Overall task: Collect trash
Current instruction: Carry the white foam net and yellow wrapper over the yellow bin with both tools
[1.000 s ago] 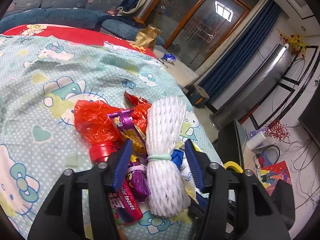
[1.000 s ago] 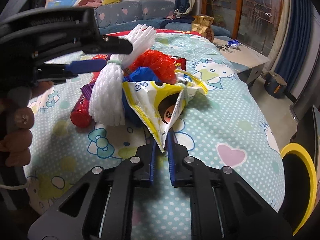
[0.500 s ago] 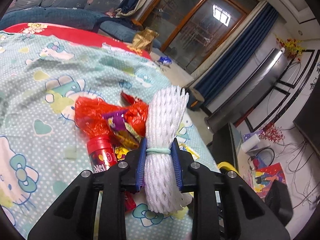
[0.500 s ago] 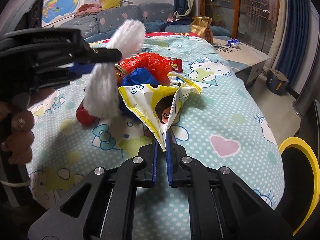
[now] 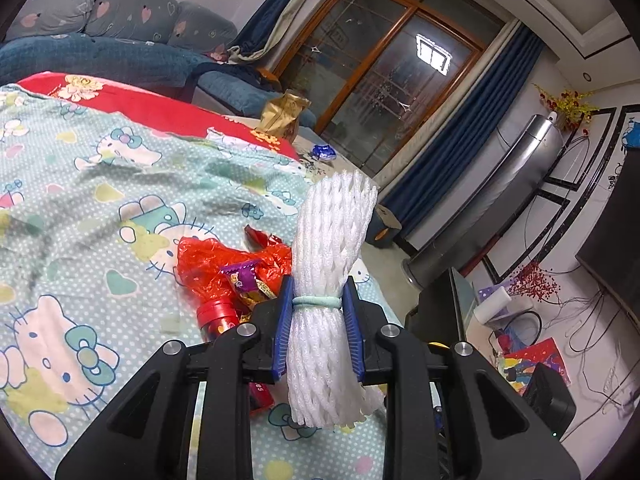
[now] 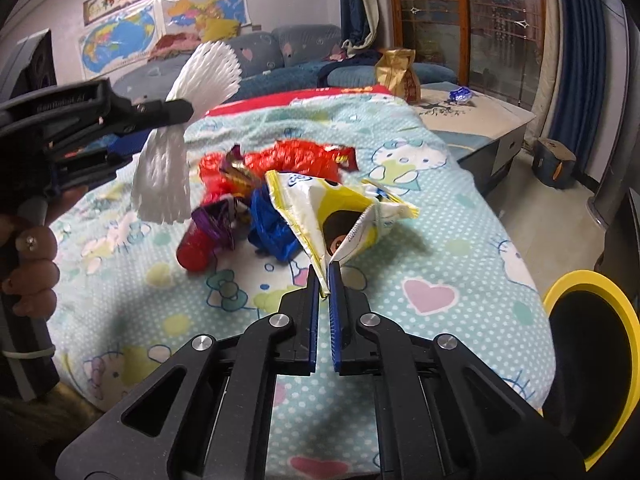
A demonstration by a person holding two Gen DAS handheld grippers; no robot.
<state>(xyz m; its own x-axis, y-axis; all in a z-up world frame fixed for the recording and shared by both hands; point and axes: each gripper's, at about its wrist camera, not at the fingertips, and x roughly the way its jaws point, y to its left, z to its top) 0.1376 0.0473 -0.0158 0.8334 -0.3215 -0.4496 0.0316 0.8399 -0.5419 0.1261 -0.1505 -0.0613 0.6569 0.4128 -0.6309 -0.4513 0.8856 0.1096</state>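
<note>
White foam net bundle (image 5: 326,304) sitting clamped in left gripper (image 5: 318,312), lifted off bed (image 5: 80,208), lower end hiding wrappers behind. Right gripper (image 6: 325,280) pinching corner of yellow snack bag (image 6: 320,208); fingers nearly touching. Red bag (image 6: 296,160) pile lying centre frame, partly covered.

One white foam net bundle (image 5: 328,280), one yellow snack bag (image 6: 340,216), one red can (image 6: 196,250), two grippers.

dim indoor light, a ceiling lamp's reflection (image 5: 433,53) glaring in dark glass (fisheye edges bend, corners vignette).
</note>
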